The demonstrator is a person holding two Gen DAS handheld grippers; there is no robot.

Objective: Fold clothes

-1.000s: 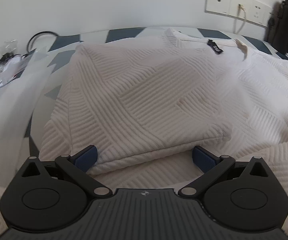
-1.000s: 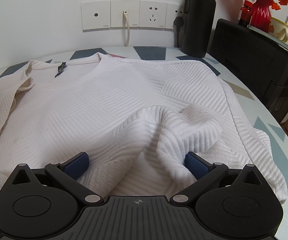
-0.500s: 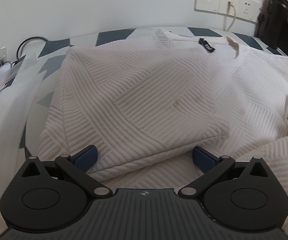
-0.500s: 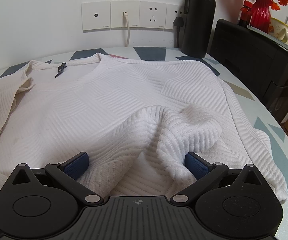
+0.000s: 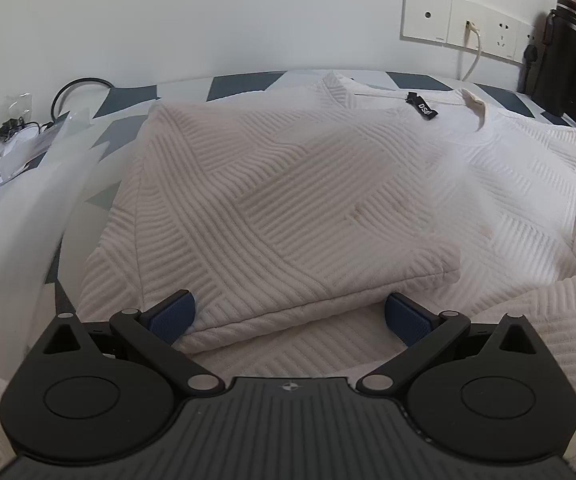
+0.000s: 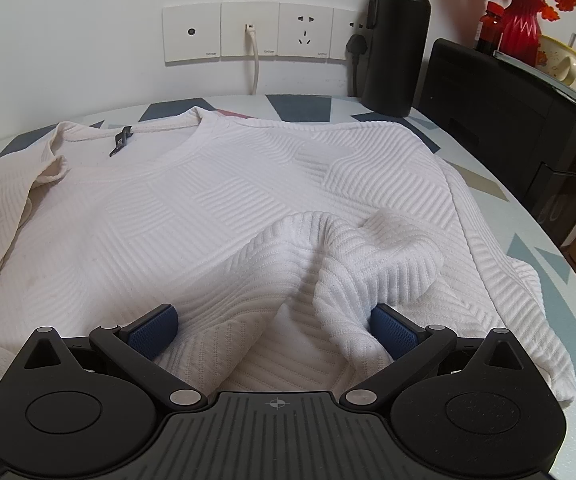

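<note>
- Sweater [image 6: 215, 216], white and ribbed, lies spread on the patterned table [image 6: 560, 280], collar at the far end from both claws.
- Left claw [image 5: 290, 316] stands wide, empty, its folded-over panel [image 5: 288, 208] just ahead.
- Right claw [image 6: 273, 326] gapes wide around a bunched sleeve [image 6: 368, 256], nearest to it, not gripping.
- Black bottle [image 6: 398, 40] beyond, lid on; contents unseen.
</note>
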